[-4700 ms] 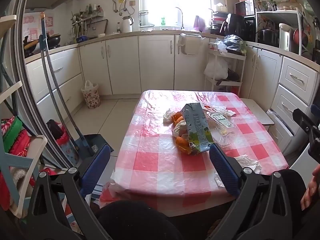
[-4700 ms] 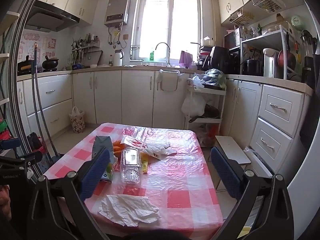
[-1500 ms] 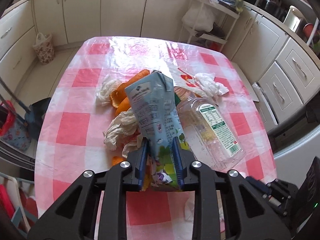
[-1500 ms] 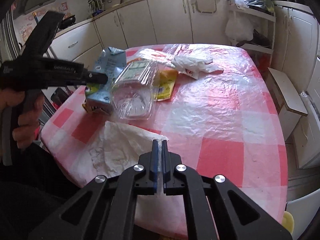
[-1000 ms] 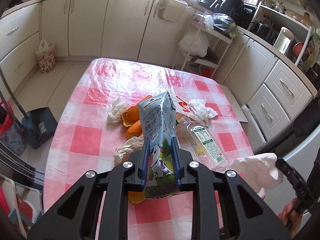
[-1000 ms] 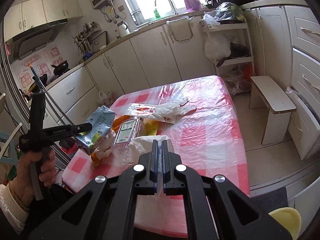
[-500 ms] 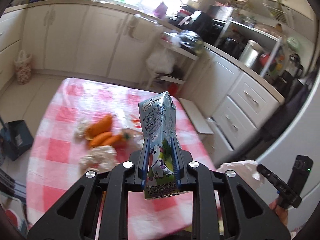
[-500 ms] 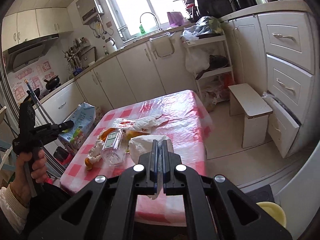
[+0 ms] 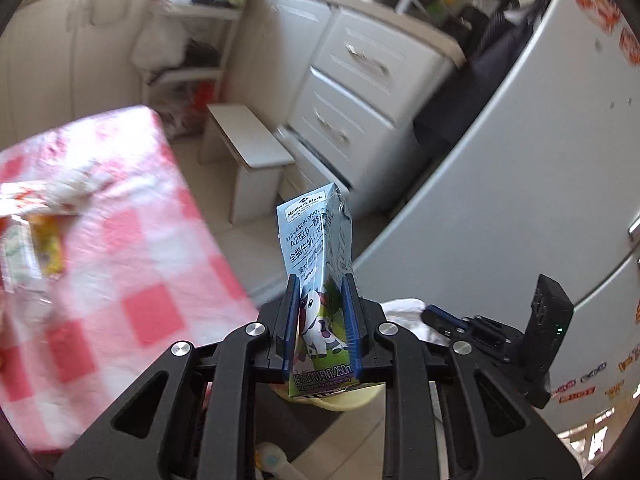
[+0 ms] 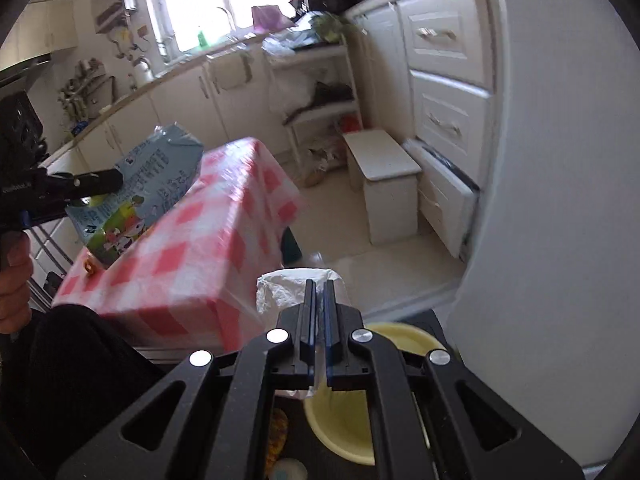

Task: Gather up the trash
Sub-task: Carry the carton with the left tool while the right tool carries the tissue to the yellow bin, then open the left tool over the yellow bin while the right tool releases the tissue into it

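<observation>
My left gripper (image 9: pixel 319 286) is shut on a light-blue milk carton (image 9: pixel 316 248) with a cartoon cow, held upright in the air beside the table. The same milk carton (image 10: pixel 138 196) shows at the left of the right wrist view, in the left gripper (image 10: pixel 114 180). My right gripper (image 10: pixel 319 286) is shut on a crumpled white paper (image 10: pixel 288 286). A pale yellow bin (image 10: pixel 344 424) stands on the floor under it. In the left wrist view the yellow bin (image 9: pixel 340 398) peeks out beneath the carton, with the white paper (image 9: pixel 404 312) and right gripper (image 9: pixel 434 314) beyond.
The table with the pink checked cloth (image 9: pixel 104 240) lies to the left, with a plastic container and wrappers (image 9: pixel 36 240) still on it. A white fridge (image 9: pixel 520 184) rises on the right. A small white stool (image 10: pixel 384 176) and drawer units (image 10: pixel 448 92) stand behind.
Both grippers have swung right, away from the table, carrying the carton and the paper. They now hang over the floor by the fridge, above the yellow bin.
</observation>
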Demonstrator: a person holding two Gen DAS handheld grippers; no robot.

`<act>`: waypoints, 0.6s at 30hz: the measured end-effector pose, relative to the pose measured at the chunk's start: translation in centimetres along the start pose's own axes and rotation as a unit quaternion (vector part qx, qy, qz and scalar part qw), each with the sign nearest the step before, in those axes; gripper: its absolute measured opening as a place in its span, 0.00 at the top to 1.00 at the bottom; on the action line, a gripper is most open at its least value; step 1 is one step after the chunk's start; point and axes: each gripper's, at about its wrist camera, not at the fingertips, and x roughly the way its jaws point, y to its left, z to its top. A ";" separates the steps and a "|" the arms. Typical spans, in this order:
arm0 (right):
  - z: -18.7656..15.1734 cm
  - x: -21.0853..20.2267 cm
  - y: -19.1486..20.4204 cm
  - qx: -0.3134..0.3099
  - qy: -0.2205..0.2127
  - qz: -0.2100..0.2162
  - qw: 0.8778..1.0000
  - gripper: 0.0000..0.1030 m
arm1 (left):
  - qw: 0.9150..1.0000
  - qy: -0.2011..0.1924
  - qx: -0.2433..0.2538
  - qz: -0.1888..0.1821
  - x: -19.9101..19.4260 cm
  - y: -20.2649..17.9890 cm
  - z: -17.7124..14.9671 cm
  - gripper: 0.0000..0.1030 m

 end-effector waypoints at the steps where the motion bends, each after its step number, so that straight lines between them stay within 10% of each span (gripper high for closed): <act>1: -0.5 0.6 -0.9 0.010 0.008 -0.003 1.000 0.96 | 1.000 0.017 0.002 -0.003 1.4 -0.9 -0.6 0.81; 10: -4.8 6.1 -6.5 0.099 0.066 -0.008 0.993 0.95 | 0.983 0.183 -0.010 0.008 14.5 -5.4 -4.4 0.80; 14: -5.5 7.7 -8.1 0.134 0.077 -0.011 0.988 0.47 | 0.977 0.212 -0.009 0.030 17.3 -5.5 -5.6 0.78; 18: -5.2 7.3 -8.4 0.143 0.069 -0.008 0.987 0.47 | 0.981 0.184 -0.007 0.053 16.6 -4.7 -5.5 0.55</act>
